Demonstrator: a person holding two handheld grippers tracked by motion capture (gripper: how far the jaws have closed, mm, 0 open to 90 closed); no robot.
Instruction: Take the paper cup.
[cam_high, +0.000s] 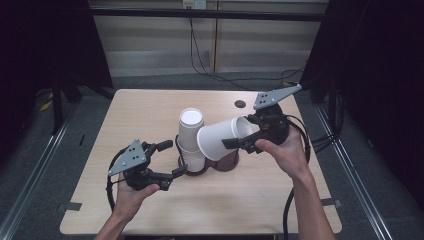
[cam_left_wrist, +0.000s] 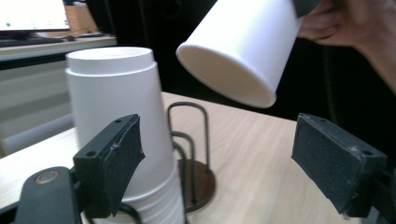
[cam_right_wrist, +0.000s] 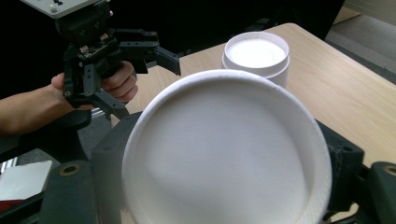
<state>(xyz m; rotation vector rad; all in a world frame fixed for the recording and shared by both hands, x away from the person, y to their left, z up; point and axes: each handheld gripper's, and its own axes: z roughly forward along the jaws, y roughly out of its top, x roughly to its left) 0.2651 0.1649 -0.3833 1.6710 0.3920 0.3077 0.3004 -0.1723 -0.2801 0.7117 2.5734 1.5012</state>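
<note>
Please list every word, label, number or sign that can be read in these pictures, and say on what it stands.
There is no readable text.
The single cup in the right gripper and the stack of cups are plain white.
The screen behind the table is too blurred to read.

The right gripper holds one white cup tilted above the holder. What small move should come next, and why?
Probably turn the held cup upside down and lower it toward the empty wire slot beside the stack of cups. The right gripper clamps the cup tilted, mouth toward the left, above the holder. The stack stands bottom-up, so matching it seems likely. The left gripper waits open near the stack.
</note>
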